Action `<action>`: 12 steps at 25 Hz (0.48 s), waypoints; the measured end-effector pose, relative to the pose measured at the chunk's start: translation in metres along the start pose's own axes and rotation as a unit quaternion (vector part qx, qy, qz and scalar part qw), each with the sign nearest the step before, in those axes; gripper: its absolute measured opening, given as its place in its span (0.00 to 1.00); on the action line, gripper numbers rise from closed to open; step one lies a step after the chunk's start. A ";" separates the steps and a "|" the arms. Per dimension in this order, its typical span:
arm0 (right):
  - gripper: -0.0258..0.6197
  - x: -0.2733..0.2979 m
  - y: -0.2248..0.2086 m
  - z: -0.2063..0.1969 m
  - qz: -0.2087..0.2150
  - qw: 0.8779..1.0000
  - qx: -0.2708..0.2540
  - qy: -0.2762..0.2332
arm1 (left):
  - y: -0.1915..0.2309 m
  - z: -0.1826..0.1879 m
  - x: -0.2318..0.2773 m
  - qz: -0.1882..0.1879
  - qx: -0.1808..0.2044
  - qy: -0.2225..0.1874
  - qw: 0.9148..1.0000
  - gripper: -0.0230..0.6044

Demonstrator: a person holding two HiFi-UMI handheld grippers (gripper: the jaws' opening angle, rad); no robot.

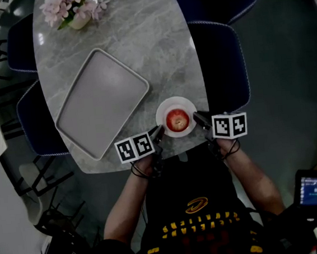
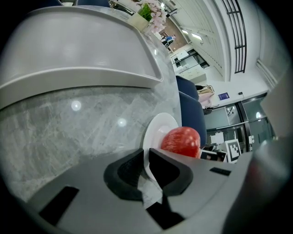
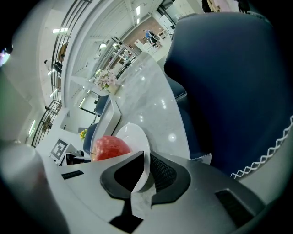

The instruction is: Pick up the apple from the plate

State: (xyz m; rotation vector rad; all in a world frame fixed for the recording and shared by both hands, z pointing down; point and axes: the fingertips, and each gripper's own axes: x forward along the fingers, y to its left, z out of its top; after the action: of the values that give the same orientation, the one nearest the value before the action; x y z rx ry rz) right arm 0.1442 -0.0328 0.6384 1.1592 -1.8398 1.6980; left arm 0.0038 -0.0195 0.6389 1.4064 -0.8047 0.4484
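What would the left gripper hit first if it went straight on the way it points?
The left gripper has its jaws closed on the rim of the plate, so plate first. Just past the rim sits the apple, probably next.

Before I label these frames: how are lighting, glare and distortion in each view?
Head view: dim, dark corners, yet apple and plate read clearly. Left gripper view: strong fisheye bends the tray; glare spots on the table. Right gripper view: same fisheye, glints on the table.

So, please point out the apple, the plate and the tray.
apple (image 1: 177, 119), head view, middle of its red top.
plate (image 1: 174, 100), head view, far bare rim.
tray (image 1: 102, 101), head view, bare middle.
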 end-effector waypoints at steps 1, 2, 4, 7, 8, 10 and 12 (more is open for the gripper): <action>0.12 0.000 0.000 -0.001 0.000 1.000 0.000 0.001 | 0.001 -0.001 0.000 0.001 0.000 0.000 1.000 0.10; 0.12 0.000 0.000 -0.002 0.000 1.000 0.001 0.001 | 0.001 -0.001 0.000 0.001 0.000 0.001 1.000 0.10; 0.12 0.001 0.000 -0.002 -0.001 1.000 0.001 0.001 | 0.002 -0.002 0.000 0.001 0.000 0.001 1.000 0.10; 0.12 0.003 -0.002 0.000 -0.001 1.000 -0.001 0.003 | 0.002 0.000 0.002 0.001 -0.001 0.000 1.000 0.10; 0.12 0.004 -0.003 0.001 -0.001 1.000 -0.002 0.004 | 0.002 0.001 0.003 0.001 -0.001 0.000 1.000 0.10; 0.12 0.006 -0.004 0.000 0.000 1.000 -0.003 0.005 | 0.003 0.001 0.003 0.001 0.000 -0.002 1.000 0.10; 0.12 0.006 -0.003 -0.002 0.000 1.000 -0.004 0.003 | 0.004 0.000 0.002 0.001 0.003 -0.004 1.000 0.10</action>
State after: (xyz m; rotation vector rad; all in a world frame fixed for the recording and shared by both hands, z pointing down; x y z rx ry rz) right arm 0.1428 -0.0329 0.6453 1.1506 -1.8420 1.6904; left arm 0.0029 -0.0195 0.6432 1.4137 -0.8126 0.4469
